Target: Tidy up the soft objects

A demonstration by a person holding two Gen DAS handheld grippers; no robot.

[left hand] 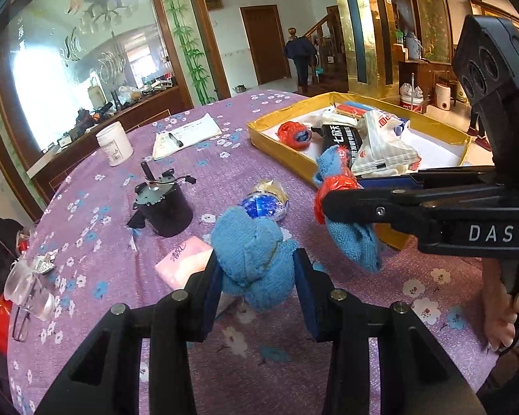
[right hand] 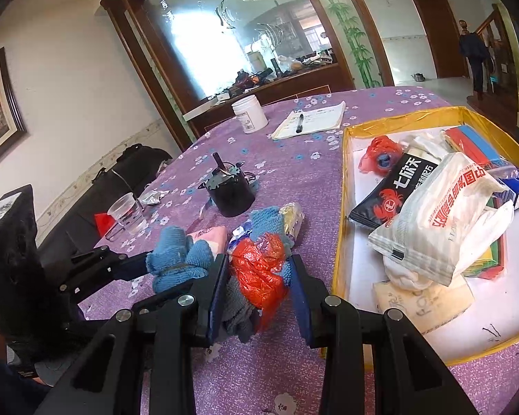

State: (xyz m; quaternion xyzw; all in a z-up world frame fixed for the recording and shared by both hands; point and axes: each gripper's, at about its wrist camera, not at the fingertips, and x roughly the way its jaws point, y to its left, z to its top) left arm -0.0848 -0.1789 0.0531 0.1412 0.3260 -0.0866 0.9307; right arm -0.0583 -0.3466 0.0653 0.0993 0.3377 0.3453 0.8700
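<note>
Blue towel bundle point(left hand: 256, 263) pinched by left gripper point(left hand: 257, 290); red-wrapped blue cloth point(right hand: 259, 266) clamped by right gripper point(right hand: 259, 290) beside gold tray's point(right hand: 339, 242) near edge.

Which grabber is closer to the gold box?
Right. The right gripper, holding a blue-and-red bundle, sits beside the gold box; the left gripper is farther off.

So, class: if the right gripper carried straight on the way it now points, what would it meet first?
The right gripper, shut on a blue cloth with red plastic, would likely first meet the foil-wrapped packet just beyond; depth is uncertain.
</note>
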